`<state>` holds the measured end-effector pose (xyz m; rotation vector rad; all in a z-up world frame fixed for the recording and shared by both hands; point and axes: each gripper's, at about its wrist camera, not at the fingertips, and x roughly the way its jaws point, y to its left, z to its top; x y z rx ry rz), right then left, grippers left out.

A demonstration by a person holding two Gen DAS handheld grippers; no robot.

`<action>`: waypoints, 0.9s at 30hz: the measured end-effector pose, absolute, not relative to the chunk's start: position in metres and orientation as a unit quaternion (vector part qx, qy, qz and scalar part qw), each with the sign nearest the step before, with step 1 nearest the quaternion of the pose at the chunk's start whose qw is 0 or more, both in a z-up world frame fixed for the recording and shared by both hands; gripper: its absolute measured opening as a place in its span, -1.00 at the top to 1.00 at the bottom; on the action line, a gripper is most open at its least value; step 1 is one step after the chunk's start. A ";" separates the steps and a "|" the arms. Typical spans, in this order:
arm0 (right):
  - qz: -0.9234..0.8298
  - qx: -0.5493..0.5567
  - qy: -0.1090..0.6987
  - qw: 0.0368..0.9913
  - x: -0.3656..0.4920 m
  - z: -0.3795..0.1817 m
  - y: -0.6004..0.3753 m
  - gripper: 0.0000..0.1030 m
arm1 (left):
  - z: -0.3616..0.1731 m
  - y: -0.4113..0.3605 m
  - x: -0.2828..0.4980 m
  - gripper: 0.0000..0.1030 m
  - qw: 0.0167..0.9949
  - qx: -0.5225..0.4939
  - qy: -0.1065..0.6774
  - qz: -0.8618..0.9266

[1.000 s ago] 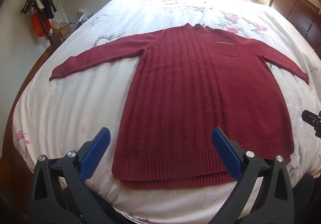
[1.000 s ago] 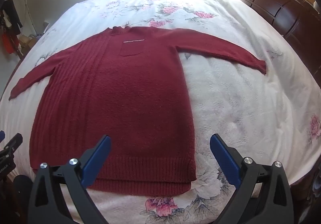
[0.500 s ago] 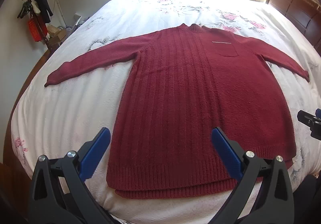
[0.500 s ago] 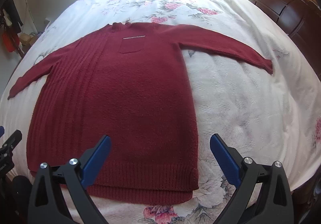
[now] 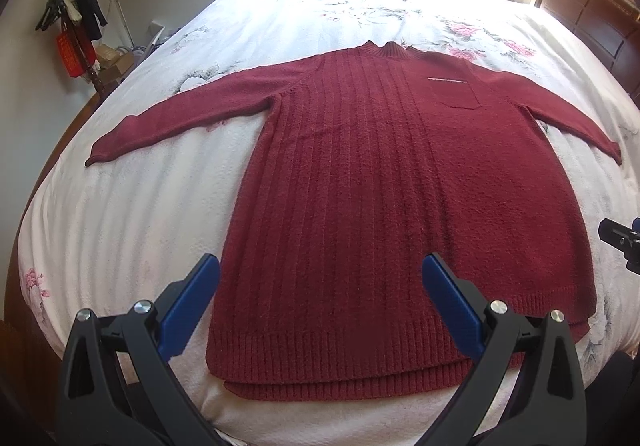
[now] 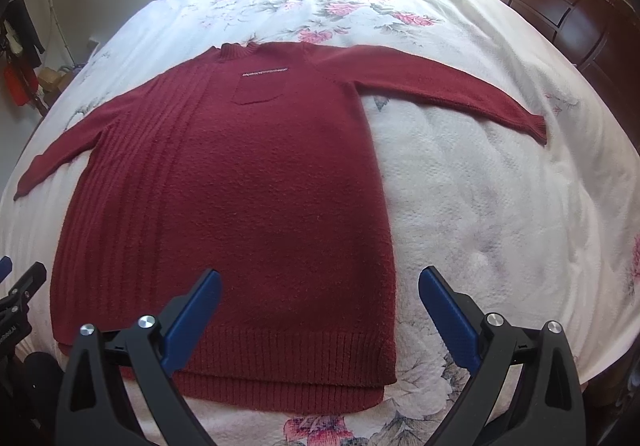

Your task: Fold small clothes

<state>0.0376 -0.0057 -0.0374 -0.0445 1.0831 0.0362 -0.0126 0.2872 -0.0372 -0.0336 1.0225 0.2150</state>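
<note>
Spread flat on the floral bedspread [image 5: 132, 214], the red sweater [image 5: 380, 186] awaits its first fold; left gripper [image 5: 320, 282] and right gripper [image 6: 320, 286], both wide open and empty, hover above its hem, probably due to reach for the sleeves next.

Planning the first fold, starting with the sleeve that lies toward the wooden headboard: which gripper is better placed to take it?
Probably the right gripper: that sleeve lies on its side of the sweater, while the left gripper hangs over the opposite half. Both jaws are open.
</note>
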 end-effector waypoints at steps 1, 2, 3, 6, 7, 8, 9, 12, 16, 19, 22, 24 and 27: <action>0.018 -0.021 0.515 0.857 0.038 -0.037 -0.006 -0.93 | -0.037 0.287 -0.013 -0.94 0.867 -0.015 0.488 0.103; 0.017 -0.022 0.515 0.857 0.038 -0.037 -0.006 -0.93 | -0.037 0.287 -0.013 -0.94 0.867 -0.014 0.488 0.103; 0.017 -0.023 0.515 0.857 0.038 -0.037 -0.005 -0.93 | -0.037 0.287 -0.013 -0.94 0.867 -0.013 0.487 0.104; 0.018 -0.026 0.515 0.857 0.038 -0.038 -0.003 -0.93 | -0.038 0.287 -0.014 -0.94 0.867 -0.012 0.487 0.104; 0.017 -0.026 0.516 0.856 0.039 -0.039 -0.003 -0.93 | -0.038 0.287 -0.014 -0.94 0.867 -0.012 0.487 0.104; 0.017 -0.025 0.516 0.856 0.039 -0.039 -0.003 -0.93 | -0.038 0.287 -0.014 -0.94 0.867 -0.012 0.487 0.104; 0.018 -0.025 0.516 0.856 0.039 -0.039 -0.004 -0.93 | -0.039 0.287 -0.014 -0.94 0.867 -0.011 0.488 0.104; 0.017 -0.027 0.517 0.855 0.039 -0.040 -0.003 -0.93 | -0.041 0.286 -0.014 -0.94 0.866 -0.010 0.489 0.104; 0.017 -0.025 0.520 0.854 0.040 -0.043 -0.003 -0.92 | -0.042 0.287 -0.013 -0.94 0.865 -0.011 0.490 0.104; 0.018 -0.024 0.520 0.853 0.040 -0.044 -0.003 -0.93 | -0.042 0.287 -0.013 -0.94 0.865 -0.009 0.490 0.105; 0.018 -0.024 0.520 0.854 0.040 -0.044 -0.003 -0.93 | -0.042 0.288 -0.012 -0.94 0.866 -0.009 0.488 0.106; 0.017 -0.024 0.520 0.854 0.040 -0.044 -0.002 -0.93 | -0.041 0.287 -0.012 -0.94 0.867 -0.008 0.487 0.106; 0.017 -0.024 0.519 0.854 0.040 -0.044 -0.003 -0.93 | -0.041 0.287 -0.013 -0.94 0.867 -0.007 0.487 0.105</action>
